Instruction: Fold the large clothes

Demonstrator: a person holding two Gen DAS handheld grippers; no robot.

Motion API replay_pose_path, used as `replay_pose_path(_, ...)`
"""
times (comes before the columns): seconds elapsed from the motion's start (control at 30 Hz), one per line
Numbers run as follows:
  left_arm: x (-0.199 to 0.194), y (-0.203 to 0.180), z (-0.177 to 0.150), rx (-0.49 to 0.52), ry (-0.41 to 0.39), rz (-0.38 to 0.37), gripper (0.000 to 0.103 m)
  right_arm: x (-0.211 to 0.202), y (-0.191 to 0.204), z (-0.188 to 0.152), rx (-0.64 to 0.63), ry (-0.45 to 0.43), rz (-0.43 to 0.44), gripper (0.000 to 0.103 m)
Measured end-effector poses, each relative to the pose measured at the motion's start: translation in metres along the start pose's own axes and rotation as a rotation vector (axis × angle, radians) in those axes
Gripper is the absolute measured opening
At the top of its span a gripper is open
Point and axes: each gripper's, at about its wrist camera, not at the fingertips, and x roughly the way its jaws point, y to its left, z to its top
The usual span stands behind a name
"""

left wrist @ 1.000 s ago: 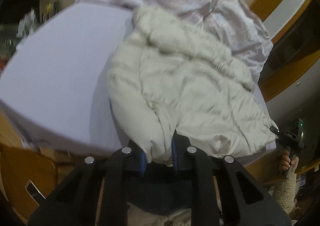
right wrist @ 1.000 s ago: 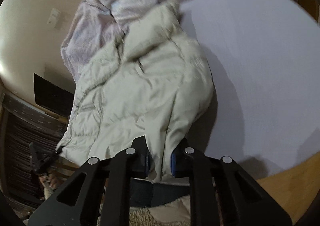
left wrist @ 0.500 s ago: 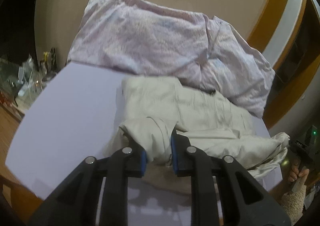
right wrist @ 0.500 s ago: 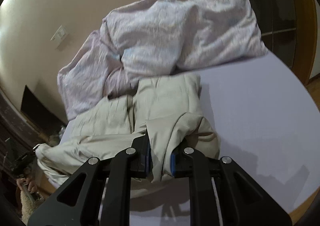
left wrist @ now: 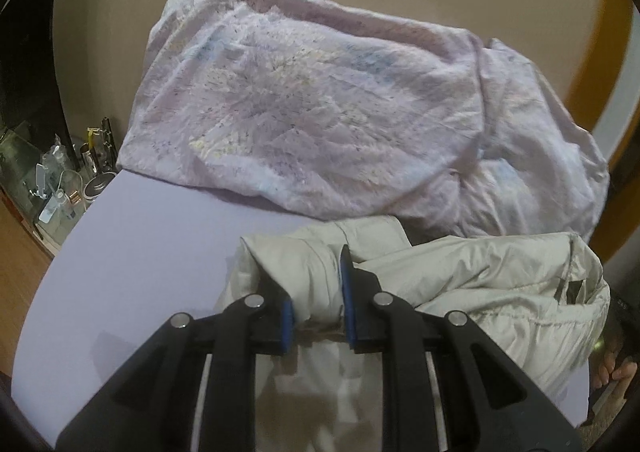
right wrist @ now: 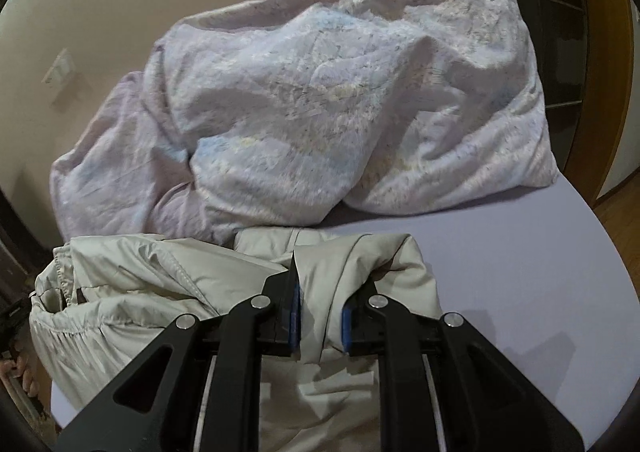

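- No brand, label or readable writing shows on any fabric; a few pale characters on a dark object at the right edge of the left view are too small to read.
- The left tool (left wrist: 316, 288) is clamped on a bunched fold of the cream jacket (left wrist: 500, 284), cloth pinched between its blue pads.
- The right tool (right wrist: 320, 292) likewise grips a fold of the same jacket (right wrist: 132, 284) between blue-lined fingers.
- The jacket is thin, slightly glossy, quilted cloth with stitched seams and a gathered elastic hem; it lies crumpled on the bed (left wrist: 132, 260), near its front edge, touching the duvet behind.
- The bed sheet is smooth, plain lilac.
- The duvet (left wrist: 320, 108) is puffy, wrinkled, pale pink with faint speckled print, heaped against the wall.
- Glass and metal clutter (left wrist: 68, 180) beside the bed is too blurred to identify.
- The black linkages hide the jacket's nearest part.
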Motion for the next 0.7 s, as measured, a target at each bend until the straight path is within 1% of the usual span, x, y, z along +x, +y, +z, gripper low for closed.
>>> replay_pose_path(0.17, 0.046, -0.007, 0.018, -0.007, -0.005, 0.046, 0.019, 0.05, -0.003, 0.016, 0.07, 0.026, -0.029, 0.016)
replay_pose_path(0.23, 0.067, -0.011, 0.024, -0.005, -0.01, 0.079, 0.02, 0.074, -0.01, 0.021, 0.135, 0.059, -0.026, 0.019)
replay_pose_path(0.27, 0.074, -0.011, 0.024, -0.007, -0.008, 0.087, 0.021, 0.082, -0.013, 0.021, 0.164, 0.072, -0.017, 0.024)
replay_pose_path(0.3, 0.083, -0.012, 0.025, -0.012, -0.004, 0.097, 0.021, 0.092, -0.019, 0.021, 0.211, 0.089, -0.003, 0.026)
replay_pose_path(0.33, 0.092, -0.011, 0.025, -0.02, 0.002, 0.112, 0.024, 0.1, -0.027, 0.021, 0.261, 0.103, 0.016, 0.031)
replay_pose_path(0.37, 0.099, -0.01, 0.024, -0.028, 0.006, 0.123, 0.024, 0.104, -0.032, 0.02, 0.301, 0.11, 0.04, 0.035)
replay_pose_path(0.4, 0.104, -0.009, 0.023, -0.036, 0.009, 0.13, 0.024, 0.105, -0.037, 0.02, 0.333, 0.11, 0.065, 0.038)
replay_pose_path(0.43, 0.108, -0.008, 0.021, -0.043, 0.015, 0.13, 0.026, 0.104, -0.041, 0.019, 0.356, 0.104, 0.089, 0.043)
replay_pose_path(0.47, 0.109, -0.007, 0.02, -0.045, 0.017, 0.126, 0.029, 0.1, -0.043, 0.019, 0.365, 0.091, 0.11, 0.051)
replay_pose_path(0.5, 0.109, -0.007, 0.02, -0.041, 0.017, 0.119, 0.032, 0.095, -0.044, 0.02, 0.366, 0.076, 0.12, 0.055)
replay_pose_path(0.57, 0.105, -0.008, 0.019, -0.035, 0.015, 0.099, 0.045, 0.08, -0.044, 0.023, 0.355, 0.02, 0.129, 0.073)
replay_pose_path(0.6, 0.102, -0.009, 0.019, -0.032, 0.013, 0.092, 0.05, 0.072, -0.042, 0.023, 0.334, -0.012, 0.122, 0.074)
replay_pose_path(0.63, 0.096, -0.01, 0.019, -0.028, 0.008, 0.088, 0.061, 0.062, -0.037, 0.023, 0.291, -0.045, 0.113, 0.075)
replay_pose_path(0.67, 0.09, -0.011, 0.018, -0.019, -0.007, 0.088, 0.078, 0.057, -0.033, 0.022, 0.252, -0.05, 0.108, 0.075)
replay_pose_path(0.7, 0.085, -0.013, 0.018, -0.012, -0.019, 0.092, 0.09, 0.054, -0.026, 0.02, 0.195, -0.042, 0.091, 0.075)
